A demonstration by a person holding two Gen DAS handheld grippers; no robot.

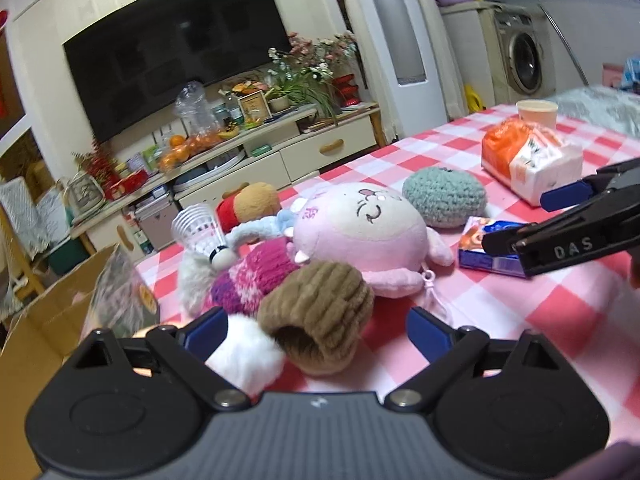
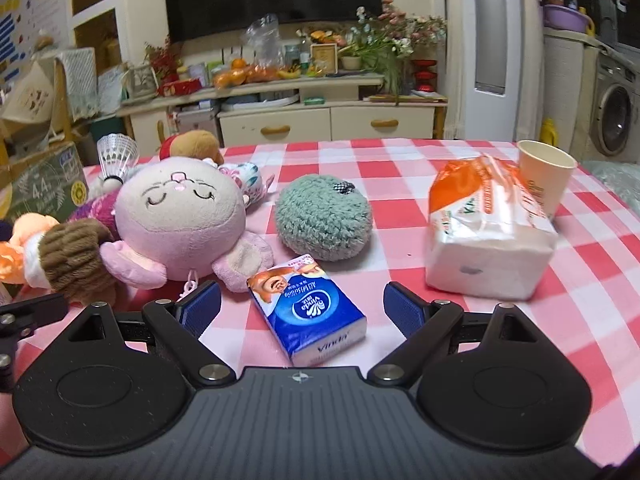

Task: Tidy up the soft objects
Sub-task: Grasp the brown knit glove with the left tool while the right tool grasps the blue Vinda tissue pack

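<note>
Reaching into the heap of soft toys, we are holding the left gripper (image 1: 312,330) with its jaws spread wide, nothing pressed between the blue pads. A brown ribbed plush piece with a white fluffy cuff (image 1: 316,316) is lying right between them, probably our next pick. Just beyond it the round pink plush doll (image 1: 360,232) is resting against a magenta knitted item (image 1: 256,284). We are keeping the right gripper (image 2: 302,312) open too, straddling the blue pocket tissue pack (image 2: 308,312) without touching it. Past that gripper a teal crocheted ball (image 2: 324,224) is waiting on the red-and-pink checked tablecloth (image 2: 400,168).
</note>
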